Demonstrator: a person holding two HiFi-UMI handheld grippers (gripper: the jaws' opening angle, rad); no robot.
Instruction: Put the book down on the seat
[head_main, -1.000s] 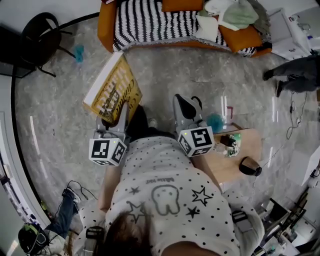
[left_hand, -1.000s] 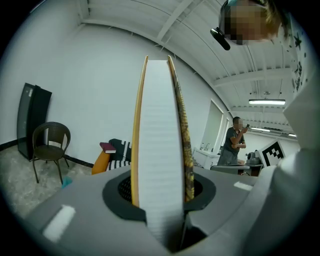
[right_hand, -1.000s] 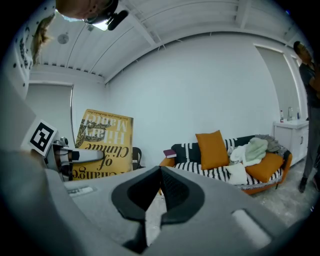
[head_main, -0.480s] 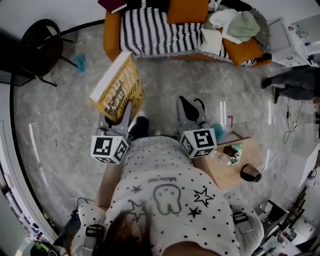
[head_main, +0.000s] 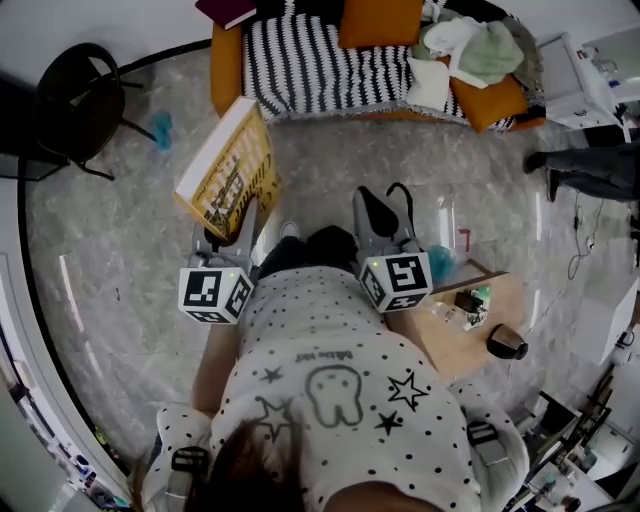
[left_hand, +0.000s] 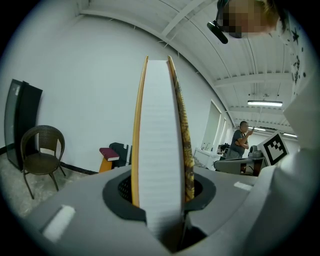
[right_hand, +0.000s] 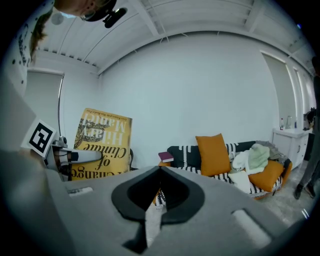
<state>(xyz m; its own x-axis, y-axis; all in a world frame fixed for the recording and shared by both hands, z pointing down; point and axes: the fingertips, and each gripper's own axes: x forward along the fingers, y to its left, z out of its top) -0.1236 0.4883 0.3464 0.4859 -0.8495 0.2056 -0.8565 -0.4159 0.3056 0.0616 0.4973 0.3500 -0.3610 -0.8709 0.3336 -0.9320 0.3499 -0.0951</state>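
Mid-floor, short of sofa seat (head_main: 320, 62): we've walked closer. Left gripper (head_main: 232, 222) stays clamped on upright book (head_main: 228, 165); right gripper (head_main: 385, 203) closed, empty. Set-down comes next, we judge.

The only print that can be read stands on the yellow cover of the book (right_hand: 102, 145), which appears upside down in the right gripper view. Large pale letters spell "Hilary Mantel", and dark script beside them gives "Change", "of" and "Climate". In the head view the same lettering shows on the book, too small and tilted to read in full. The person's shirt (head_main: 300, 330) carries a short line of small letters above a tooth drawing (head_main: 332, 398); they cannot be made out. The cube (head_main: 212, 292) on the left hand-held gripper (head_main: 232, 222) bears square black-and-white code markers, as does the one on the right hand-held gripper (head_main: 385, 215).
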